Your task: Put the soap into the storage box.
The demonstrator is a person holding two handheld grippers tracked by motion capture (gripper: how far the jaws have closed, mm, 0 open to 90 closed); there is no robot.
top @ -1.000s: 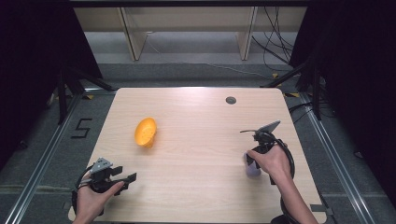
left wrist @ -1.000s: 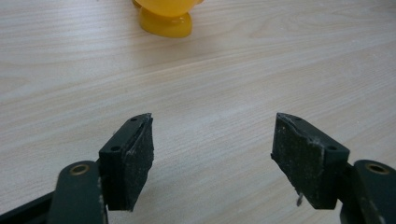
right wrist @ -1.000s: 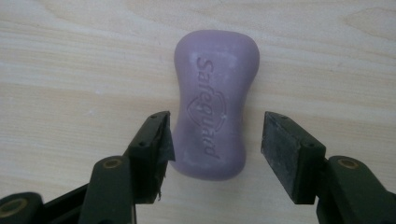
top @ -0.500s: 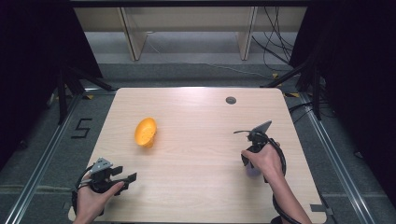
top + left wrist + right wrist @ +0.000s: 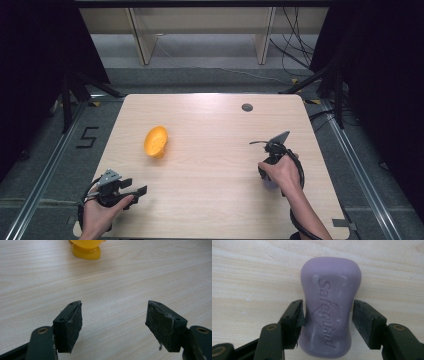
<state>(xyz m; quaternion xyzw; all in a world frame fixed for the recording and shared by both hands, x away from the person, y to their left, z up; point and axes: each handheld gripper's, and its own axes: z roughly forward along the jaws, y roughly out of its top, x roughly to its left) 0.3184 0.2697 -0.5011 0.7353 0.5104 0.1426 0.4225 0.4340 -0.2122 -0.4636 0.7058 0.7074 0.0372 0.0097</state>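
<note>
A purple soap bar [image 5: 329,315] stamped "Safeguard" lies flat on the wooden table [image 5: 215,150]. My right gripper [image 5: 328,312] is shut on its narrow waist, a pad on each side. In the high view the right gripper [image 5: 270,172] sits right of centre under the person's hand, with a bit of the soap bar [image 5: 270,184] showing below. An orange-yellow bowl-like object [image 5: 156,141] rests left of centre, and its base [image 5: 86,251] shows at the top of the left gripper view. My left gripper [image 5: 138,186] is open near the front left corner, with bare table between its pads [image 5: 72,322].
A small dark round hole [image 5: 247,107] sits in the table near its far edge. Grey floor with metal rails [image 5: 45,170] flanks the table on both sides. A black cable [image 5: 300,175] loops around the right wrist.
The right hand and its gripper have shifted a little to the left over the soap bar. The left gripper and the orange-yellow object have stayed put.
</note>
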